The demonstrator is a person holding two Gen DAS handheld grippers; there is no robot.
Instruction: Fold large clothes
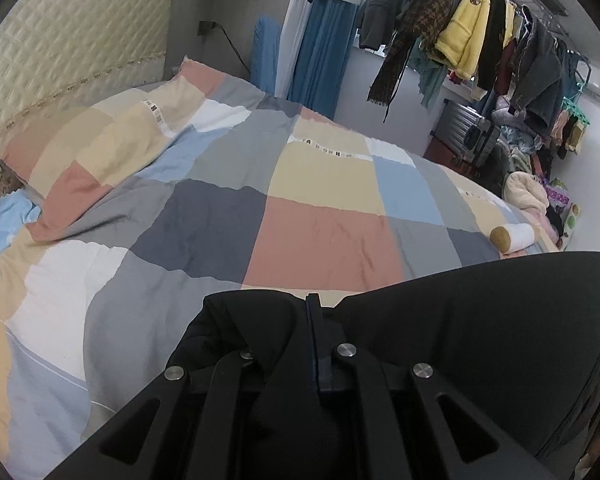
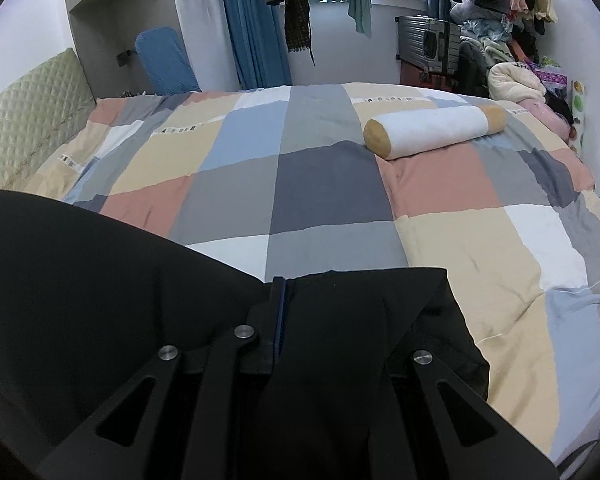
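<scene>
A large black garment (image 1: 480, 320) is held up over the checkered bed (image 1: 320, 232). My left gripper (image 1: 306, 312) is shut on the garment's left edge, cloth draped over the fingers. In the right wrist view the same black garment (image 2: 80, 280) stretches to the left, and my right gripper (image 2: 288, 296) is shut on its right edge, with folds hanging over the fingers. The cloth spans between both grippers above the near side of the bed (image 2: 320, 200). The fingertips are mostly hidden by the fabric.
A white and yellow bolster pillow (image 2: 432, 130) lies on the bed's far right. A pillow (image 1: 112, 148) lies by the quilted headboard (image 1: 60, 48). A rack of hanging clothes (image 1: 480, 40), a suitcase (image 2: 428, 46) and piled laundry (image 2: 516, 76) stand beyond the bed.
</scene>
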